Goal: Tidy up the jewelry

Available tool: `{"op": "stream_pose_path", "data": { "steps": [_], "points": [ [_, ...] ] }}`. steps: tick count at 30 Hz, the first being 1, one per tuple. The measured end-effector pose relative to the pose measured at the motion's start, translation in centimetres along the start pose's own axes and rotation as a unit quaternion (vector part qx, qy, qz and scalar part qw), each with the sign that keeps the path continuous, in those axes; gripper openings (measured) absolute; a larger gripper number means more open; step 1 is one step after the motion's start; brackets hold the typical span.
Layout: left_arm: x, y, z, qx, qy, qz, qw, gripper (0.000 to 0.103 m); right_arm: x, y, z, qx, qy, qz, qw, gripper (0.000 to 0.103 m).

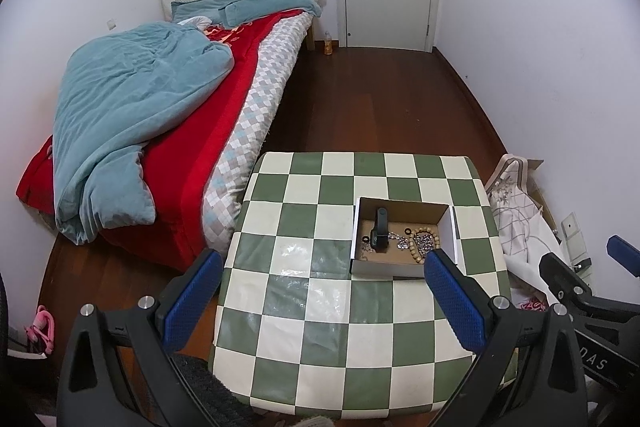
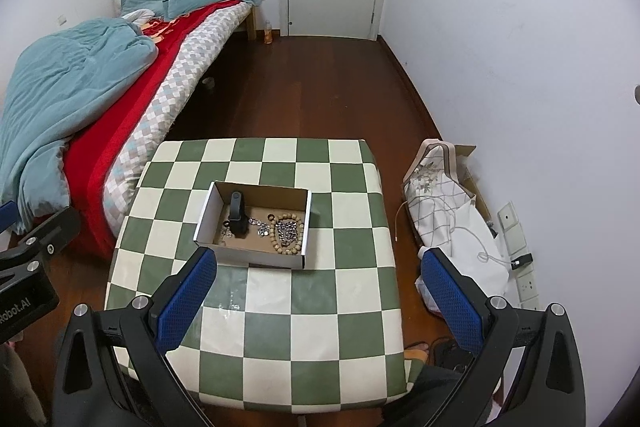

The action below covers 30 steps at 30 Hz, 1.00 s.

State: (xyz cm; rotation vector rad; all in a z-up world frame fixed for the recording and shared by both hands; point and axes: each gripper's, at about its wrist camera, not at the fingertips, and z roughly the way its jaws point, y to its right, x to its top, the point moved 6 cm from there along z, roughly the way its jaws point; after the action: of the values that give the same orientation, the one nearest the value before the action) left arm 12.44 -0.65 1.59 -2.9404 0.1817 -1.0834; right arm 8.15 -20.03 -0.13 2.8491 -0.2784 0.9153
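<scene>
From the left wrist we see our left hand-held gripper [image 1: 324, 291] spread wide and empty above the checkered counter [image 1: 304, 331]. The cardboard box [image 1: 400, 269] sits far right on it, holding a dark watch [image 1: 380, 233], a wooden bead bracelet [image 1: 426, 247] and silver chains (too tangled to separate).

From the right wrist, the right hand-held gripper [image 2: 318, 289] likewise gapes empty, near the box [image 2: 256, 254], bed [image 2: 120, 75] at left

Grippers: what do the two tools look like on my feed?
Both match: black angular frames with silver round bolts and blue, dot-textured pads on the jaws. Left gripper, right gripper. White lettering marks the bodies, only partly readable. No sleeves or cables in view.
</scene>
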Motion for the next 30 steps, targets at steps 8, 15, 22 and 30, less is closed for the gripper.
{"op": "stream_pose_path", "data": {
  "steps": [8,15,22,30],
  "points": [
    [-0.1,-0.1,-0.3,-0.002,0.003,0.002,1.0,0.103,0.5,0.0,-0.4,0.001,0.004,0.0,1.0,0.103],
    [-0.1,-0.1,-0.7,-0.001,0.007,0.005,1.0,0.103,0.6,0.2,-0.8,0.002,0.007,0.001,1.0,0.103],
    [-0.2,0.1,-0.9,-0.002,0.004,0.005,1.0,0.103,0.9,0.3,-1.2,0.002,0.011,0.001,1.0,0.103],
    [0.0,0.1,-0.8,-0.001,0.004,0.005,1.0,0.103,1.0,0.5,-1.4,0.002,0.013,0.002,1.0,0.103]
  ]
}}
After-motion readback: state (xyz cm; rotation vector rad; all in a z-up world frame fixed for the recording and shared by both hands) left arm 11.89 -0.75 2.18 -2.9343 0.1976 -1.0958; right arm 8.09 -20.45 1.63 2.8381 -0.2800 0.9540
